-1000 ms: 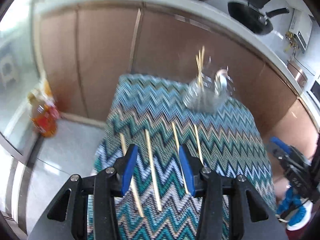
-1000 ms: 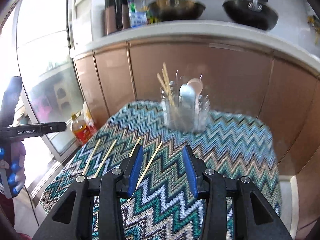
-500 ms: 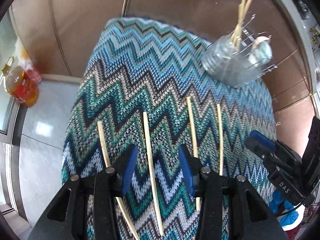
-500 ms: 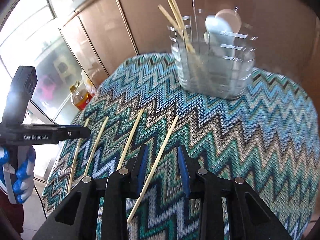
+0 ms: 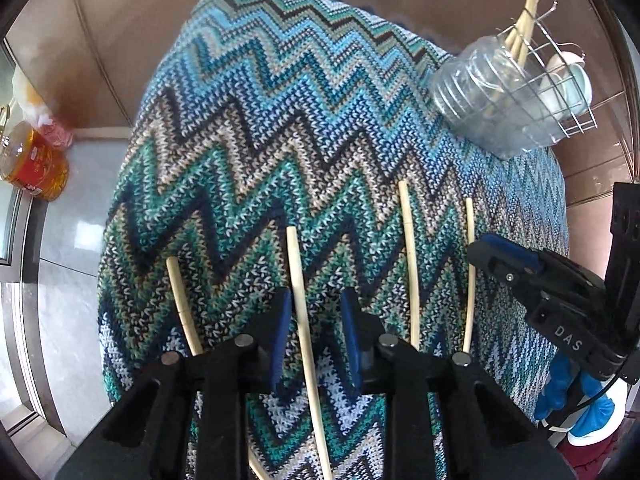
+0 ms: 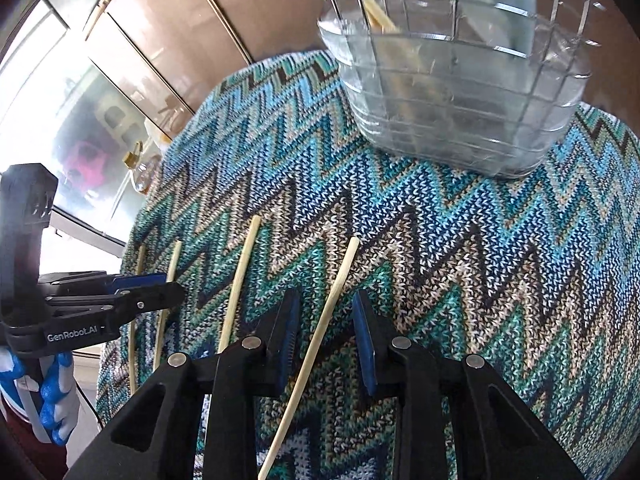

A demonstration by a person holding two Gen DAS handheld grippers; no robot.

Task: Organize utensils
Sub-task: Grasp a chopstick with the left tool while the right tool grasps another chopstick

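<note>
Several pale wooden chopsticks lie side by side on a zigzag-knit cloth (image 5: 280,128). My left gripper (image 5: 314,328) is open, its blue pads either side of one chopstick (image 5: 300,300), low over the cloth. My right gripper (image 6: 326,332) is open, straddling the rightmost chopstick (image 6: 332,296). It also shows at the right of the left wrist view (image 5: 500,256). A clear wire-and-plastic utensil holder (image 6: 460,92) stands at the far end of the cloth, holding chopsticks and a spoon; it also shows in the left wrist view (image 5: 508,100).
Brown cabinet doors (image 5: 140,20) stand behind the cloth-covered table. A bottle of amber liquid (image 5: 32,164) stands on the floor at the left. The left gripper shows at the left of the right wrist view (image 6: 120,292).
Both grippers have dropped down and forward to the cloth. Each now has a chopstick between its open pads. The holder looms closer in the right wrist view.
</note>
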